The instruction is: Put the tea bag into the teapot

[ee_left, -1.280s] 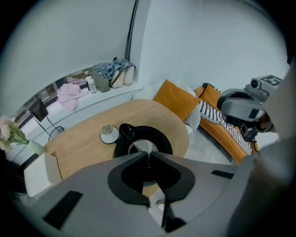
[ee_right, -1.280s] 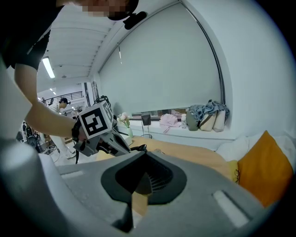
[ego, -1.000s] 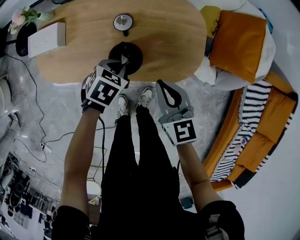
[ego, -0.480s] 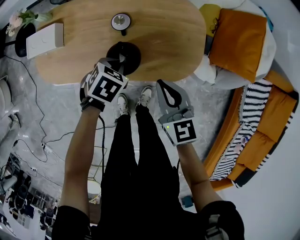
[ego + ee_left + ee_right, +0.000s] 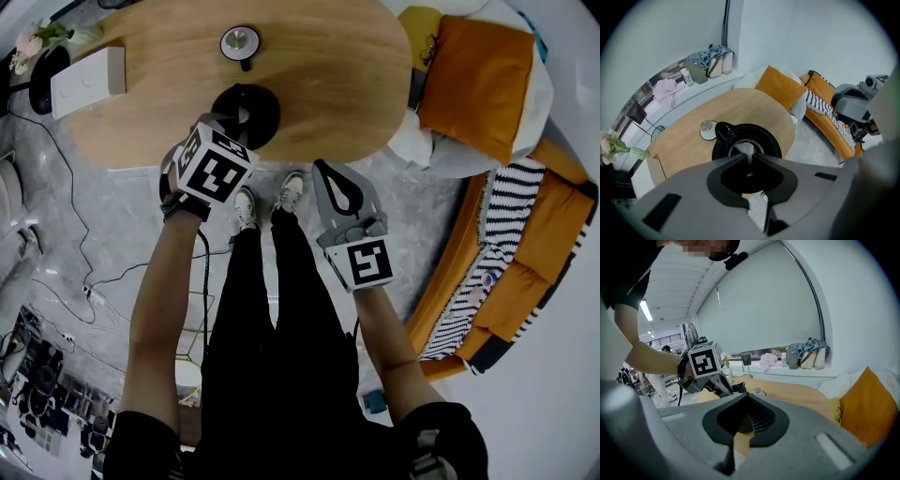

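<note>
Your left gripper [image 5: 749, 157] is almost closed, pinching the white tea bag [image 5: 743, 149] directly above the black teapot [image 5: 772, 143]. Your right gripper [image 5: 746, 395] is closed and empty, apart from the teapot.

Right gripper [image 5: 744, 394], jaws closed tip to tip, empty; beyond it, left gripper [image 5: 727, 389] on a person's arm above wooden table [image 5: 795, 393]; orange cushion [image 5: 865, 404] right; bags [image 5: 806, 355] on windowsill.

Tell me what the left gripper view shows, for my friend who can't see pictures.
The left tongs, nearly closed, pinch a white tea bag right over the open top of a black teapot. The teapot stands on an oval wooden table, with an orange cushion beyond it.
</note>
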Demonstrator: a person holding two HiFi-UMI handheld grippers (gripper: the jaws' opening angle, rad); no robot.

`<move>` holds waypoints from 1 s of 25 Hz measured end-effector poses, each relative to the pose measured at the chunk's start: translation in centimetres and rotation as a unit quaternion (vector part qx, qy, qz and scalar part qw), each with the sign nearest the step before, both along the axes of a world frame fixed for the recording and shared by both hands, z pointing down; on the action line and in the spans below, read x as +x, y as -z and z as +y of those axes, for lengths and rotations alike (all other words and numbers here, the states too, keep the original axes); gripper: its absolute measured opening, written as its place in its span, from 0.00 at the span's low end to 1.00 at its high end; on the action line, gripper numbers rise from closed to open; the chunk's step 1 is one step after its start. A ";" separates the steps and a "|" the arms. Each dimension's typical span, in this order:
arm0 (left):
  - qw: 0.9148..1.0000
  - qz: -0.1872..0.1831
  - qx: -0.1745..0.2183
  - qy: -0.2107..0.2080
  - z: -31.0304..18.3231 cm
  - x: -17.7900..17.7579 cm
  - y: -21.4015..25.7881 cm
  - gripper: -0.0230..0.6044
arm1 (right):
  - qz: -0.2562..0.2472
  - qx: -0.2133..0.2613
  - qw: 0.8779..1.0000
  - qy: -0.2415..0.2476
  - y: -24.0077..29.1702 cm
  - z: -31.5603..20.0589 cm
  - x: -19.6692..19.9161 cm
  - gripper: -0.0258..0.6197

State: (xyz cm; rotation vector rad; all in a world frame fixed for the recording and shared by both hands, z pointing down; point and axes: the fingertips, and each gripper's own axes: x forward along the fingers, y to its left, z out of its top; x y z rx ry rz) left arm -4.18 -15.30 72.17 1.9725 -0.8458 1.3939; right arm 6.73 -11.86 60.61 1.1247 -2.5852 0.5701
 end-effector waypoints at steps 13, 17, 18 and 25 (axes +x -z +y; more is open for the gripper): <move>1.000 0.009 0.007 0.011 -0.2 0.0 0.4 0.20 | 0.021 -0.016 1.000 0.015 -1.2 0.5 0.4 0.05; 1.000 0.013 0.007 0.012 -0.2 -0.1 0.4 0.21 | 0.015 -0.014 1.000 0.009 -1.0 0.3 0.2 0.05; 1.000 0.013 0.008 0.012 -0.2 -0.1 0.4 0.21 | 0.011 -0.012 1.000 0.007 -0.9 0.2 0.1 0.05; 1.000 0.021 0.009 0.012 -0.1 0.0 1.0 0.24 | 0.004 0.000 1.000 0.003 -0.1 -0.1 0.0 0.05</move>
